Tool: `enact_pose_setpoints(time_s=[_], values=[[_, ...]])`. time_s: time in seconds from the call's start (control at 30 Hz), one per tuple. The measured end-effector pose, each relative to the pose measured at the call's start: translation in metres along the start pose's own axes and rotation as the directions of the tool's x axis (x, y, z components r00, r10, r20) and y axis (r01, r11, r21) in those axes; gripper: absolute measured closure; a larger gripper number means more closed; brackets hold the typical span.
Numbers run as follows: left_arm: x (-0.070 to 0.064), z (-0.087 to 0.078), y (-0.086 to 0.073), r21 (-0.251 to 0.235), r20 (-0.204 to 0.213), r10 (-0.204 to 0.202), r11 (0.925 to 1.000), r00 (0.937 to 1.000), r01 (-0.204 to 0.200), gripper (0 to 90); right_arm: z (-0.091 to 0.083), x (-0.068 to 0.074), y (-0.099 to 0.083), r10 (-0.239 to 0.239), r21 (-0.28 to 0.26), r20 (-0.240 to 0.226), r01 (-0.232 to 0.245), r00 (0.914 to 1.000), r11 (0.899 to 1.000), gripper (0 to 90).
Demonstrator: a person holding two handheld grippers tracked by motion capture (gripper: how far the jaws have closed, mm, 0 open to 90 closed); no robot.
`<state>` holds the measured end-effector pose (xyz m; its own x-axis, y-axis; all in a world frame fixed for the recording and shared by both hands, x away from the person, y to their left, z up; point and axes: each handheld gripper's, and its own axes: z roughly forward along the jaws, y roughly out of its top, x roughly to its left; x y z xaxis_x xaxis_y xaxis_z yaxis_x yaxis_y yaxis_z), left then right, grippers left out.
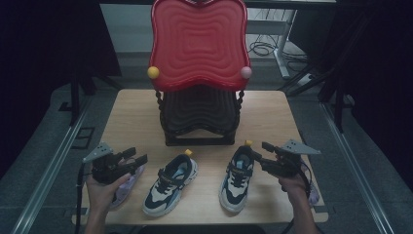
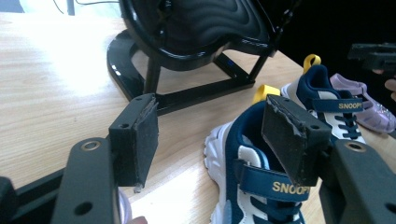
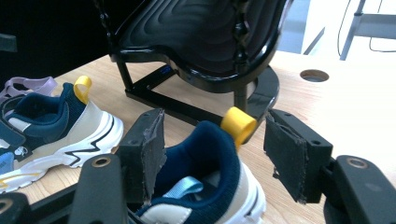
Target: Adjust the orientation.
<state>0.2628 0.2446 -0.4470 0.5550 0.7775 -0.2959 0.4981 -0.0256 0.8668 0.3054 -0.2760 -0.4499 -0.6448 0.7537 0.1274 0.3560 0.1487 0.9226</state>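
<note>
Two navy and white sneakers with yellow heel loops lie on the wooden table (image 1: 131, 117). My left gripper (image 1: 136, 156) is open just left of the left sneaker (image 1: 170, 184); in the left gripper view that sneaker (image 2: 261, 186) sits behind the right jaw, and nothing lies between the gripper's (image 2: 212, 140) jaws. My right gripper (image 1: 260, 150) is open at the heel of the right sneaker (image 1: 237, 178). In the right gripper view the open gripper (image 3: 215, 149) straddles that sneaker's heel (image 3: 205, 154) without touching it, the yellow loop (image 3: 238, 123) between the jaws.
A two-tier rack stands at the table's middle back, with a red top shelf (image 1: 198, 41) and a black lower shelf (image 1: 199, 114). One purple sandal (image 1: 127, 183) lies under my left hand, another (image 1: 314, 195) by my right wrist. A round hole (image 3: 314, 74) marks the tabletop.
</note>
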Motion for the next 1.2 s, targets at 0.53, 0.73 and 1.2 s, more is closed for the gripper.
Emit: enact_pose_setpoints(time_s=[0.53,0.73,1.2], values=[[-0.017,-0.007,0.003,0.033,0.027,0.048,0.9983,0.9985,-0.049,67.7,-0.002,0.007,0.002,0.004,-0.016,-0.048,-0.005,0.9988,1.000,36.3],[-0.020,-0.010,0.001,0.045,0.014,0.040,0.9981,0.9991,-0.041,86.4,0.001,0.006,0.004,0.006,-0.022,-0.046,-0.007,0.9989,1.000,36.1],[-0.013,-0.036,-0.009,0.093,-0.044,0.034,0.9953,0.9985,-0.030,90.0,0.011,0.004,-0.001,0.046,0.031,-0.027,-0.045,0.9986,0.998,35.4]])
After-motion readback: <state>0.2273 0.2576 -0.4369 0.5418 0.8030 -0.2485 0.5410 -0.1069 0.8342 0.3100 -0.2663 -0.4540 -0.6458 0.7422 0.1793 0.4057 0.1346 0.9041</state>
